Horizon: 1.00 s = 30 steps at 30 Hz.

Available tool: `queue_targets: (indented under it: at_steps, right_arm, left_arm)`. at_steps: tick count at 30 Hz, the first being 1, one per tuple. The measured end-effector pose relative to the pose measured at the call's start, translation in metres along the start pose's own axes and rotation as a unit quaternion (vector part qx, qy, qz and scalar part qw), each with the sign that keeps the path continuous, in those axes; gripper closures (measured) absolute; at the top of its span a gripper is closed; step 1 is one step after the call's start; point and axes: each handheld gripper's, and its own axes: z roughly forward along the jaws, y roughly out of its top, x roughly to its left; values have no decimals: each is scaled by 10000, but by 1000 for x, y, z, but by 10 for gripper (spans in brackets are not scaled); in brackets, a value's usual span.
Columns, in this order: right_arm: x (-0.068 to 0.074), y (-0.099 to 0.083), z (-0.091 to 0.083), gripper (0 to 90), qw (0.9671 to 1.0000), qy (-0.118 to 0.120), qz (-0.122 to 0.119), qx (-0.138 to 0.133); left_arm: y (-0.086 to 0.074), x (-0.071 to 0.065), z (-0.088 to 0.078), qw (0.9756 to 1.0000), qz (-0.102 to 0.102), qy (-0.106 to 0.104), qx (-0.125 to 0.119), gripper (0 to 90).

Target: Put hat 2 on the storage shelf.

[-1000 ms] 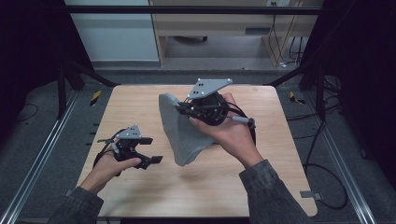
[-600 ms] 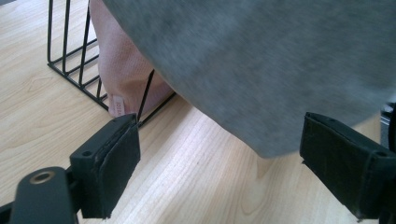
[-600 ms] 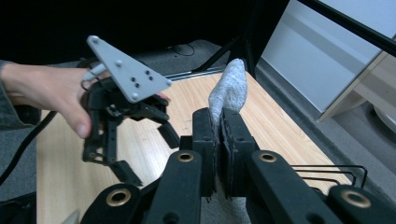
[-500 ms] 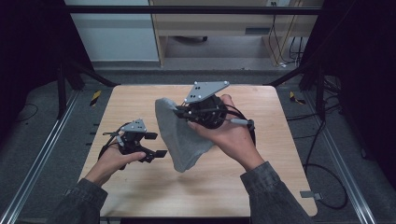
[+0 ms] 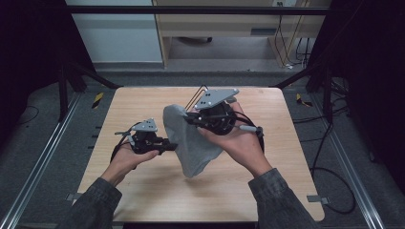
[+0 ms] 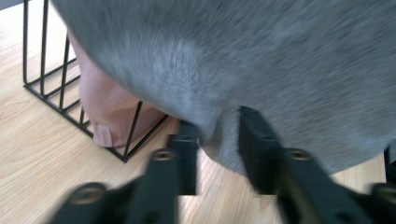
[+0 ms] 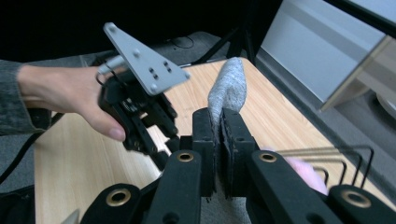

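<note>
My right claw (image 5: 193, 119) is clamped on the top edge of the grey sock (image 5: 191, 143), dangling it over the middle of the tabletop (image 5: 143, 191), while my left claw (image 5: 173, 145) has just been closing on its left side.

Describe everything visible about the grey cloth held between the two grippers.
The grey cloth is soft, fuzzy knit fabric, hanging as a limp, tapering drape above the wooden table. The right gripper pinches its upper edge tightly, a fold sticking up past the jaws. The left gripper has just been closing on a lower side fold, which sits bunched between its jaws. The cloth's lowest tip hangs near the tabletop; whether it touches cannot be told.
</note>
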Motion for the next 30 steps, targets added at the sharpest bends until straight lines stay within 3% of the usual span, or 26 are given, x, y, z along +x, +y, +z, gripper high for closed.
queue_targets:
  at_steps: [3, 11, 13, 21, 30]
  right_arm:
    - [-6, -12, -3, 857, 9999, -93, 140, 35]
    - [-24, -32, -24, 857, 9983, -360, 456, -36]
    - [-28, -33, -27, 857, 9980, -386, 502, -72]
    - [-42, -24, -36, 857, 9963, -530, 646, -216]
    - [-57, -4, -51, 857, 9928, -590, 849, -611]
  left_arm:
    - [7, -6, -1, 10000, 50, 49, 34, 879]
    - [33, -18, -28, 9985, 313, 309, 317, 888]
    - [41, -21, -34, 9972, 416, 409, 458, 889]
    - [80, -26, -62, 9929, 686, 683, 685, 889]
    - [117, -29, -84, 9906, 862, 889, 590, 889]
